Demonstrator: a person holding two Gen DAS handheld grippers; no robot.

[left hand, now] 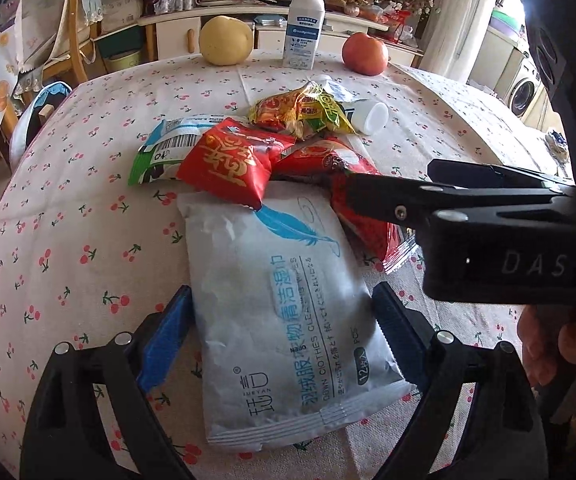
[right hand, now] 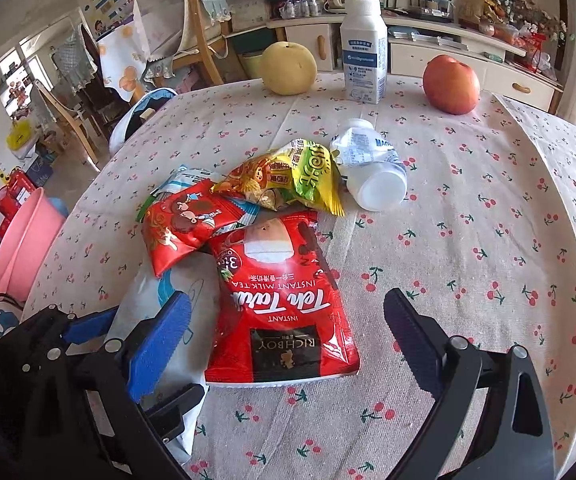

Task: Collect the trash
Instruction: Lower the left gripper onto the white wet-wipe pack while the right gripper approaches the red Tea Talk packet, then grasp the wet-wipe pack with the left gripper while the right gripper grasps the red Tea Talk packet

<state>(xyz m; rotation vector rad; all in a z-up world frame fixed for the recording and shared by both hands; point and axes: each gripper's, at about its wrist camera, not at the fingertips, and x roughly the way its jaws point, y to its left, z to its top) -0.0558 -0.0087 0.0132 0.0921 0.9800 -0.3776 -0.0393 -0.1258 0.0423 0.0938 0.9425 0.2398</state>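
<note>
In the left wrist view the left tongs [left hand: 283, 336] are standing wide apart around the grey wipes pack [left hand: 283, 308], which is lying flat in the lower middle of the frame; the blue pads [left hand: 167, 336] are flanking its sides without pressing, so nothing is gripped. In the right wrist view the right tongs [right hand: 288, 336] are likewise gaping, empty, straddling the lower end of the red milk tea pouch [right hand: 279, 312] at bottom centre. The other trash is piling just above: a small red packet [right hand: 179, 228], a yellow-green wrapper [right hand: 288, 176] and a crushed white bottle [right hand: 372, 172], all on the cherry-print surface [right hand: 488, 260]. The pear [right hand: 288, 68], upright bottle [right hand: 364, 52] and apple [right hand: 452, 84] at the top of the frame look like keepers.

The step appears to be a first grasp on each side. The wipes pack is soft and wide, so pinching deep across its middle should be steadier than nipping an edge. The small red packet is overlapping its top corner and may drag along.
</note>
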